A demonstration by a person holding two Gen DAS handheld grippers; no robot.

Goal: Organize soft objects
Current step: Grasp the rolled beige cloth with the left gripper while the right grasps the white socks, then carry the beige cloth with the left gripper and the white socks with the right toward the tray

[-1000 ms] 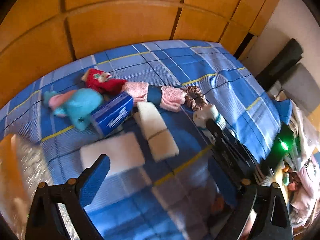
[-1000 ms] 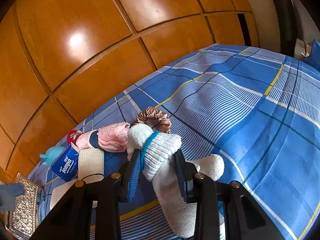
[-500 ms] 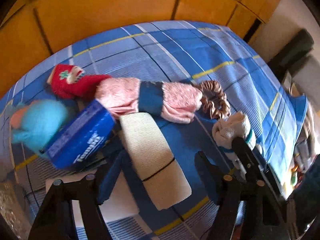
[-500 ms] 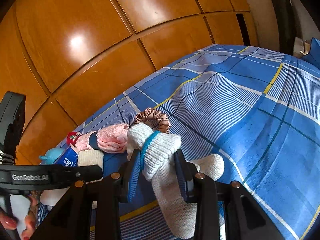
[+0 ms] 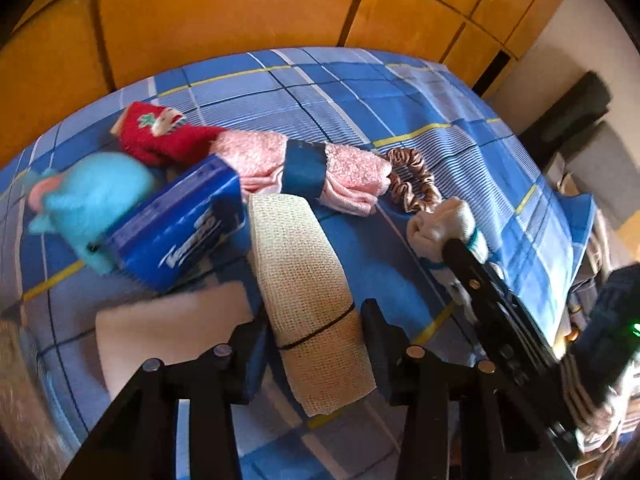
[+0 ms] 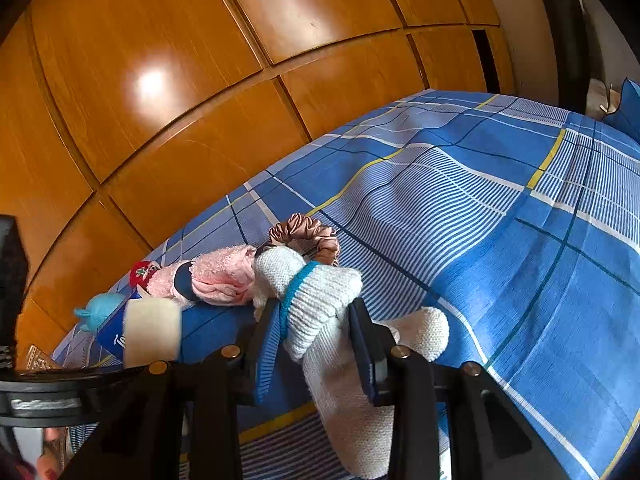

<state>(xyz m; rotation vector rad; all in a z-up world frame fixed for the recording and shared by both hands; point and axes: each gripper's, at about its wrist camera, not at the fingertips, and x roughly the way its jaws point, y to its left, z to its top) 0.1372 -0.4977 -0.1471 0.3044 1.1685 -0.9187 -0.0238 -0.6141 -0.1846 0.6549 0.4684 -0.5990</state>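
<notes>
- Soft objects lie in a loose row across the bed's blue plaid sheet (image 5: 400,120), and we read them left to right in the left wrist view.
- Furthest left sits a turquoise plush toy (image 5: 92,200), with a red knitted sock (image 5: 168,140) behind it and a blue tissue pack (image 5: 180,224) leaning against it.
- Next comes a flat white foam pad (image 5: 168,324), then a cream woven cloth roll bound with a black band (image 5: 308,280).
- Our left gripper (image 5: 316,344) straddles that roll, jaws apart on either side, not yet closed; we judge it is lining up a pick.
- Behind lie a pink towel roll with a navy band (image 5: 320,168) and a brown satin scrunchie (image 5: 412,184).
- Rightmost, our right gripper (image 6: 316,332) has its jaws clamped on a white knitted sock with a teal stripe (image 6: 320,300), apparently to carry it.
</notes>
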